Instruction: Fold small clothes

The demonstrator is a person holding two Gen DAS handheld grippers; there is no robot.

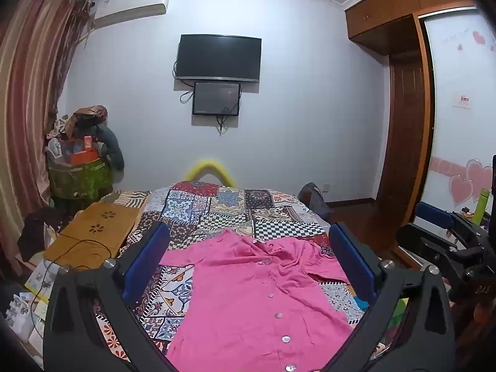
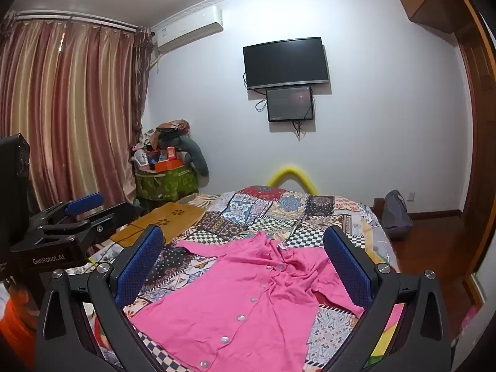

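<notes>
Curtains [image 2: 68, 108] hang at far left, then a wooden tray [image 1: 93, 232] on the quilt [image 1: 217, 207]. Mid-bed lies the pink shirt [image 1: 248, 294], buttons up, long axis running away, collar toward the TV [image 1: 218, 57]. Left gripper [image 1: 248, 263] and right gripper [image 2: 245, 266] hover spread wide, holding nothing.

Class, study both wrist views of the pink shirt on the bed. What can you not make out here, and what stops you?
- Pink shirt hem: cut off by the bottom edge in both views.
- Shirt's right sleeve end: left wrist view, behind a left gripper finger.
- Collar label: right wrist view, too small to read.
- Floor beside the bed: hidden by the right gripper frame.
</notes>
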